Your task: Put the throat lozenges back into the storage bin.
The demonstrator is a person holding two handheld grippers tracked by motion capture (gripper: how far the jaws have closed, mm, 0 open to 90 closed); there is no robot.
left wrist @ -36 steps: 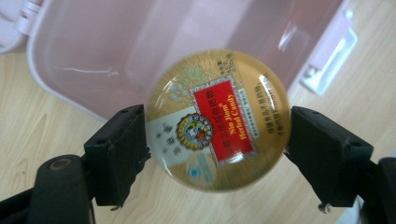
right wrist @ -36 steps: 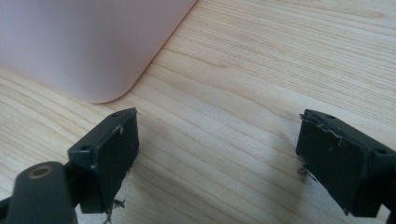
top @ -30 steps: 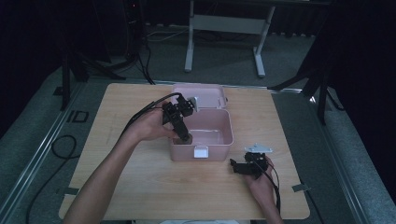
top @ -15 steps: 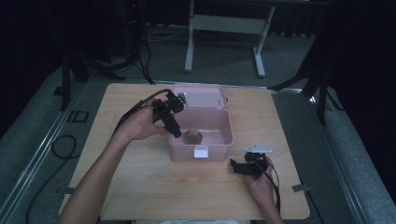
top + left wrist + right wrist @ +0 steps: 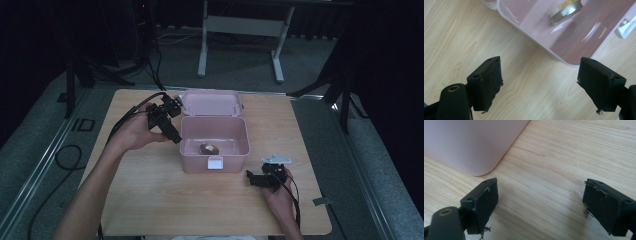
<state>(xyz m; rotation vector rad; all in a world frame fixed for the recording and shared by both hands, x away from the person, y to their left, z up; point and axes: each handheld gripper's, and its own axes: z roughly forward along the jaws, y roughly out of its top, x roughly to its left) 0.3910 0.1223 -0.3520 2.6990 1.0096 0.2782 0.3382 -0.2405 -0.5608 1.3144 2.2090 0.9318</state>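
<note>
My left gripper (image 5: 172, 131) hangs just left of the pink box (image 5: 214, 160), jaws apart and empty after narrowing a little, since the round tin (image 5: 210, 148) lies inside (lid (image 5: 210, 102) tipped back, far side). My right gripper (image 5: 254, 178) rests released near the box's right corner, out of the way.

high view: above, facing forward-down | gripper views: close, low over table (image 5: 150, 200) | shared: pink box (image 5: 192, 155)

Only readable bit: white "ID" letters (image 5: 83, 124) painted on the grey floor strip (image 5: 60, 150), about 9 o'clock from the table (image 5: 210, 200). Nothing else legible anywhere.
</note>
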